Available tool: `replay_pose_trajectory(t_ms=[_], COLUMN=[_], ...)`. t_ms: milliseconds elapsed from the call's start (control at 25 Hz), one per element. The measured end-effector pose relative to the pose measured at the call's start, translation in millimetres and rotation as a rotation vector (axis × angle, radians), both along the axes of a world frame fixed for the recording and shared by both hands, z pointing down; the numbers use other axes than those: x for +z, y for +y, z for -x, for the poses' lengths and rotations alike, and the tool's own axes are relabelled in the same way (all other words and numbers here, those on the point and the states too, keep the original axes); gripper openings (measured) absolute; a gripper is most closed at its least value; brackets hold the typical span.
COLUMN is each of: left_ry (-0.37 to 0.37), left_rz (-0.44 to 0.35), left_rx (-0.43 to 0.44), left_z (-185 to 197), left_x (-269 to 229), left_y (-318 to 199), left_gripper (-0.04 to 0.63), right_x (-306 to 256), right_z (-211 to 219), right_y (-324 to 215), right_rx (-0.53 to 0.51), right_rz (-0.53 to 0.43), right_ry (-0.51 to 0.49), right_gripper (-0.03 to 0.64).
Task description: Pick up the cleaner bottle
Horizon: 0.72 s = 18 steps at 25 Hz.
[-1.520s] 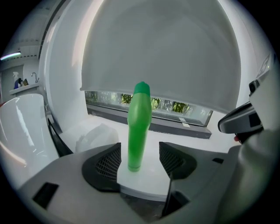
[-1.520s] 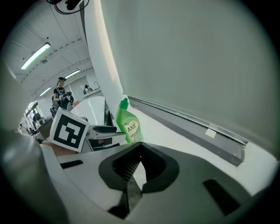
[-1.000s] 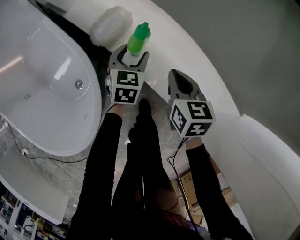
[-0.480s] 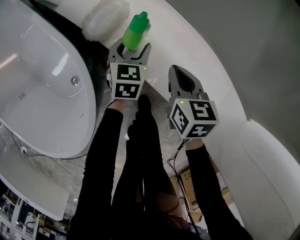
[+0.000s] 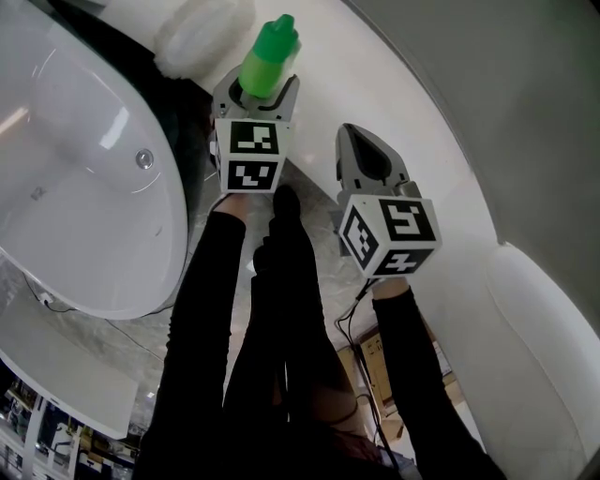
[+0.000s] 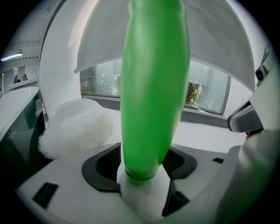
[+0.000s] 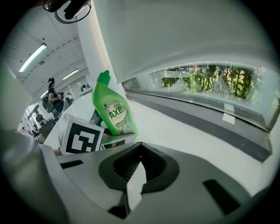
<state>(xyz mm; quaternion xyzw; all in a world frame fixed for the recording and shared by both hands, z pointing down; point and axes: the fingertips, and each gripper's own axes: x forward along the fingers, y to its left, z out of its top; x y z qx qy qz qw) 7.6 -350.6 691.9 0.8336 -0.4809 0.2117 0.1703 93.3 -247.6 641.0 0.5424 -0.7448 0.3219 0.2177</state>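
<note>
White tub ledge (image 5: 394,103) curves behind the left gripper (image 5: 255,101), jaws clamped on the green AXE cleaner bottle (image 5: 268,58), while the right gripper (image 5: 356,142) hangs just beside it, jaws together on nothing.

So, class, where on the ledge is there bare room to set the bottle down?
Bare: the ledge right of the bottle, ahead of the right gripper. Crowded: the corner by the tub, where the puff and left gripper sit close.

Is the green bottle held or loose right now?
Held: the left gripper is shut on the bottle, jaws pressing its sides.
</note>
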Motion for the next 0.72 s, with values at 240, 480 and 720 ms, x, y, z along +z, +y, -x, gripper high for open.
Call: replay_pose_trajectory(t_ms=[240,480,720], left_ry=[-0.001,-0.021,-0.027], left_rz=[-0.003,-0.015,-0.022], left_rx=[0.0,0.016,0.024], left_z=[0,-7,-13], left_x=[0,-1,2], left_y=[-3,-11,-10], left_gripper=[0.276,0.276,0.276], right_x=[2,7,12], right_z=[2,0,-2], right_y=[-1,-2,-4], right_rx=[-0.003,0.001,0.006], right_rz=[0.005,0.014,0.024], right_ry=[0.004,-0.001,-0.001], right_gripper=[0.002,0.002,0.002])
